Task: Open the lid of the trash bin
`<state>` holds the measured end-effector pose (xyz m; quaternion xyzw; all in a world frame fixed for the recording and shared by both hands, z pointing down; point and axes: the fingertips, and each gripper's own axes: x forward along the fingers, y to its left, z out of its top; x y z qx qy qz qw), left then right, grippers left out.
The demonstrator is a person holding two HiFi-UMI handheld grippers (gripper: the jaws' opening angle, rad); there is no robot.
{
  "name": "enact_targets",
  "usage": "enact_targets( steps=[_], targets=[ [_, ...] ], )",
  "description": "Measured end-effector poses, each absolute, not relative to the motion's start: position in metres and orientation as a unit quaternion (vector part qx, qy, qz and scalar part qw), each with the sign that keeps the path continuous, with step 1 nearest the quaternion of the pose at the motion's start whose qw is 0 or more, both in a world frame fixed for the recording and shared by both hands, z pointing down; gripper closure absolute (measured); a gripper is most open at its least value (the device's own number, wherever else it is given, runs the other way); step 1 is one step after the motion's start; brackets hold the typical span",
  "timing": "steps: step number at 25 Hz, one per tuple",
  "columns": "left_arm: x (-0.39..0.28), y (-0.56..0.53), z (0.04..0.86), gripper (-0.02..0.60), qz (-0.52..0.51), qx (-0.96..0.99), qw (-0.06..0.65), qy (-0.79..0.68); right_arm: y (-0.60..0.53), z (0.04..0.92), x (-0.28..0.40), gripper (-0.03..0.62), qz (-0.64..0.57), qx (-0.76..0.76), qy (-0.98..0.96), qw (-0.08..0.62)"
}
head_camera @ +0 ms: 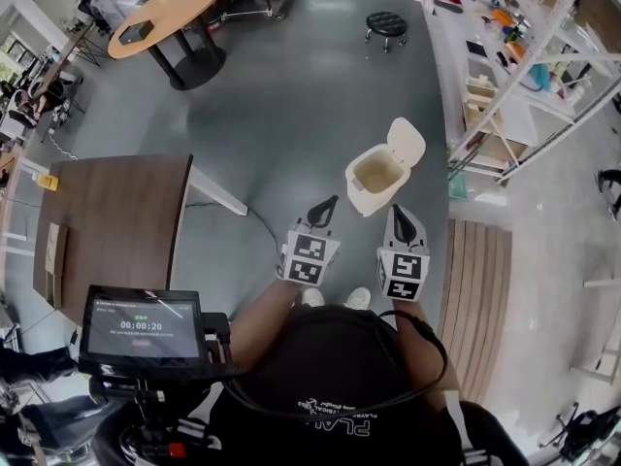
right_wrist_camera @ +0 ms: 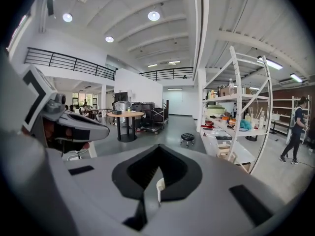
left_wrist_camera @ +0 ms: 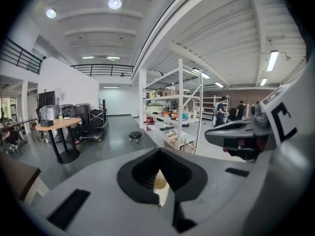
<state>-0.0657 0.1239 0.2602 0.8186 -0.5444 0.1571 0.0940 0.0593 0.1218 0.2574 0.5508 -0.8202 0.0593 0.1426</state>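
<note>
Black-shirted person (head_camera: 340,377) stands over the cream trash bin (head_camera: 363,200) on the grey floor (head_camera: 291,105). Both claws sit just beside the bin's near side, the left claw (head_camera: 323,212) toward its left corner and the right claw (head_camera: 404,225) toward its right. Each has its jaws together, gripping nothing. The bin's lid (head_camera: 406,144) is tipped up at its far edge. A black stool (head_camera: 386,23) stands well beyond the bin.

Bright, even indoor light falls from round ceiling lamps (right_wrist_camera: 154,15) and a strip light (left_wrist_camera: 271,60). The trash bin (head_camera: 369,200) casts only a faint shadow on the softly shining grey floor (head_camera: 291,95). All views bend strongly at the edges; both gripper views darken into black corners.
</note>
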Motion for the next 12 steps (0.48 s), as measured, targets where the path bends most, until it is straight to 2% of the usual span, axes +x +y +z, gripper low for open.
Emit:
enact_targets(
  steps=[12],
  targets=[
    [-0.093,0.141,0.236,0.582,0.136,0.826,0.111,-0.536,0.143,0.234,0.017,0.599,0.042,0.541,-0.825,0.159]
  ],
)
